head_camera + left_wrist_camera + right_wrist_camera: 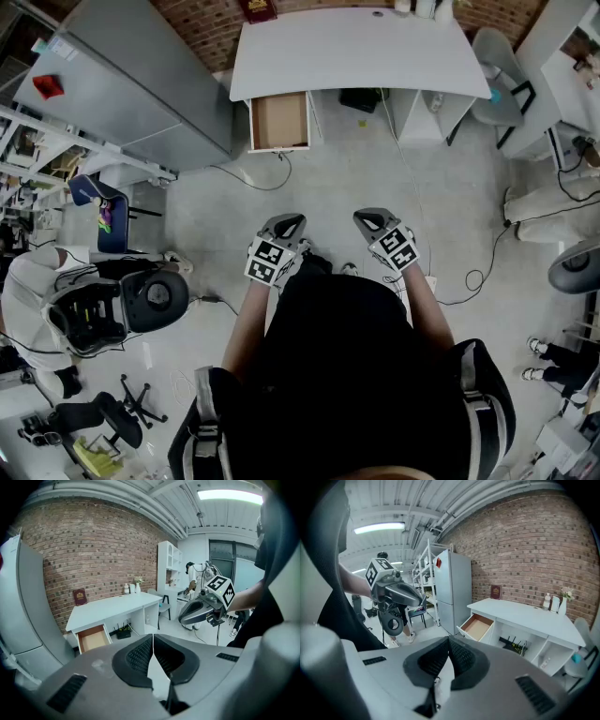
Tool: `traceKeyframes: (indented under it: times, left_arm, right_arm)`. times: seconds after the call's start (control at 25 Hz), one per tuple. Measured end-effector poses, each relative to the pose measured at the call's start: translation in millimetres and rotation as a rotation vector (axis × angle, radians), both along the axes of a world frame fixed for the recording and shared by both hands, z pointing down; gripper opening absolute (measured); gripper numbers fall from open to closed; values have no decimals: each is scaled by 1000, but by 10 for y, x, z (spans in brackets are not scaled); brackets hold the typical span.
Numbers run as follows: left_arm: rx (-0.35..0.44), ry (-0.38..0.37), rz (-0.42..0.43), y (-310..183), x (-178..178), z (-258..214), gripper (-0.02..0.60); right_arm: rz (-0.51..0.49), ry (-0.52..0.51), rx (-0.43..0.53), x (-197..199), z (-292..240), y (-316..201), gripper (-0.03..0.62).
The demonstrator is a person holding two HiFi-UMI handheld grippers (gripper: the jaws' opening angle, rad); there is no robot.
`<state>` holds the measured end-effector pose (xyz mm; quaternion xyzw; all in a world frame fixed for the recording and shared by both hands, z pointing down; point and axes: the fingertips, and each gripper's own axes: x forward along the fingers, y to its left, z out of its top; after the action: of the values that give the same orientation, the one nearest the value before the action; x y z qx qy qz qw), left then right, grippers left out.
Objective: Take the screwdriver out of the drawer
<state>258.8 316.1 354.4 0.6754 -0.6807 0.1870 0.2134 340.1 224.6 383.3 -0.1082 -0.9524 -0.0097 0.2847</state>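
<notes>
Both the left gripper (289, 223) and the right gripper (368, 218) hang with fingers closed on nothing, well apart from the desk (356, 47). The drawer (278, 120) stands open at the desk's left end, but no screwdriver shows in it. If it lies deep under the desk top, a blind reach with the fingers closed would likely shove it farther back.

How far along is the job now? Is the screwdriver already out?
Done: the drawer under the white desk stands open. In hand: nothing; left gripper and right gripper are shut, empty, far from it. Left: approach, find the screwdriver, which no view shows, and lift it out.
</notes>
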Motion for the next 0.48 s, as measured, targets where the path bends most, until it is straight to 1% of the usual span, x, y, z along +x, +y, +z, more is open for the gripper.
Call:
traceKeyframes:
  times: [0.28, 0.48]
  left_arm:
    - [-12, 2, 8, 7, 20, 50, 20]
    - [-13, 17, 9, 24, -68, 93, 20]
  right_arm:
    - [16, -1, -2, -50, 14, -79, 57]
    - [47, 4, 6, -125, 62, -103, 57]
